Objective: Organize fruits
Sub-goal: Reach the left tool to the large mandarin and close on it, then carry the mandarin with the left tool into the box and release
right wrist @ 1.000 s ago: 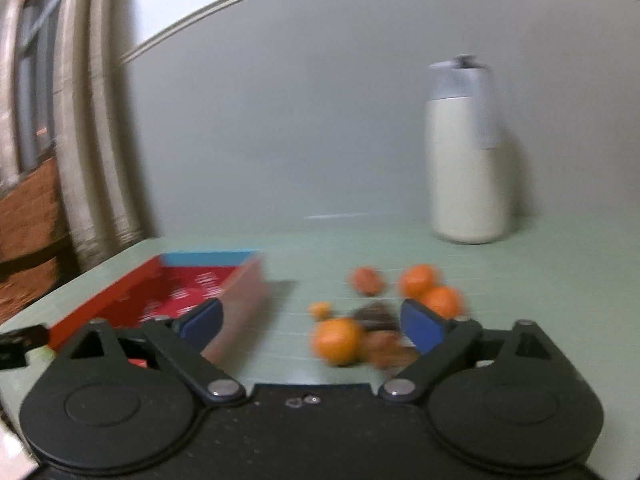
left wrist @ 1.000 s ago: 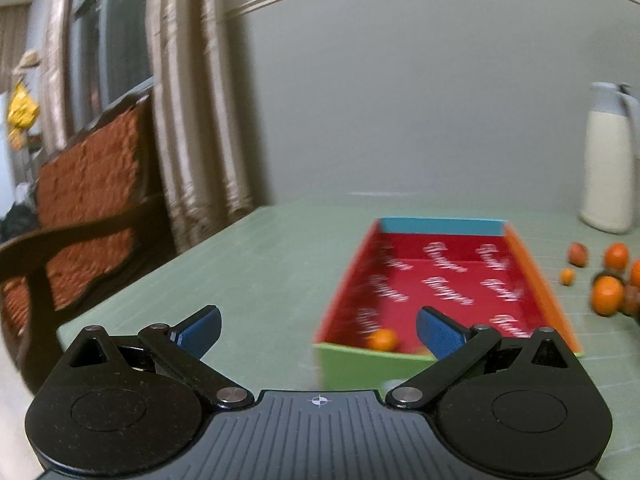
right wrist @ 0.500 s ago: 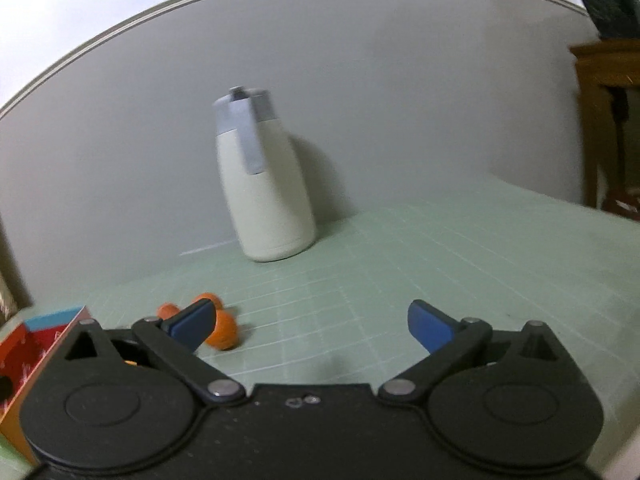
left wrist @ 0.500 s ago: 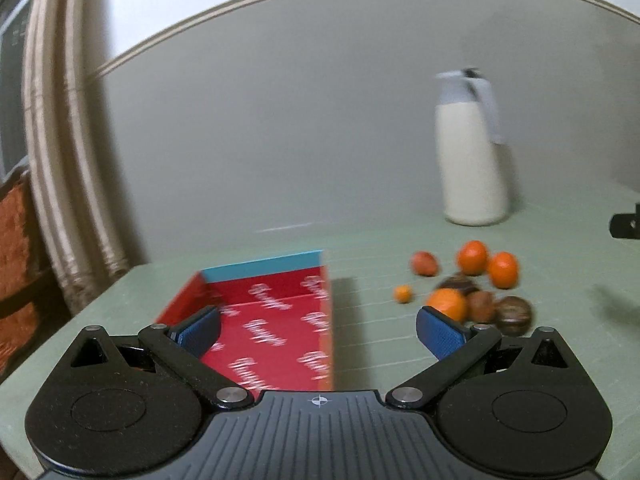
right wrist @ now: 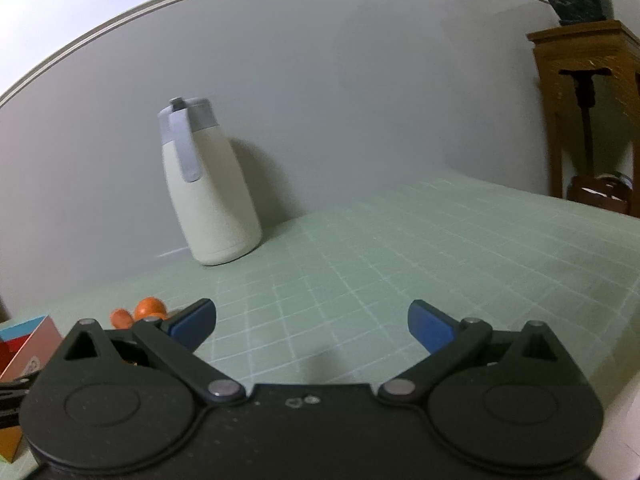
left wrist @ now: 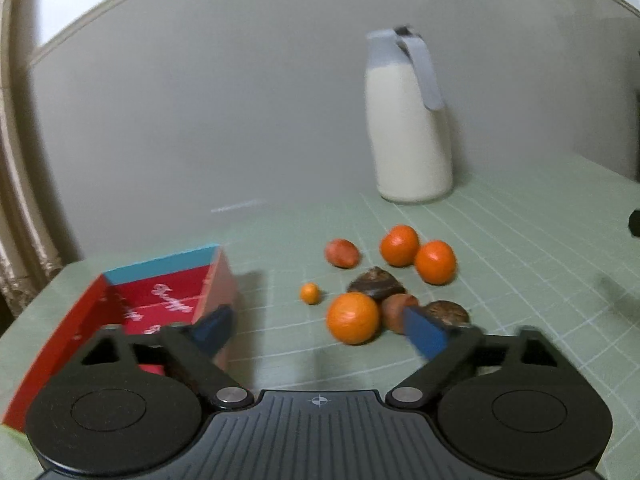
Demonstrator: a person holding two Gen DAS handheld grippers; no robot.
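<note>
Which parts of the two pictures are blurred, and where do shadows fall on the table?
Left wrist view: the fruits, such as the nearest orange, and the red box are smeared by motion; the box casts a shadow to its right. Right wrist view: sharper; the white jug shadows the wall, and straight wall lines bow.

I see plain grey wall (right wrist: 360, 100) with pale moulding, curtain (left wrist: 16, 200) at left, wooden stand (right wrist: 588, 92) at right.

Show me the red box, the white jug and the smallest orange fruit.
red box (left wrist: 168, 300), left wrist view, inner red floor.
white jug (left wrist: 410, 136), left wrist view, middle of body.
smallest orange fruit (left wrist: 310, 293), left wrist view, its centre.
</note>
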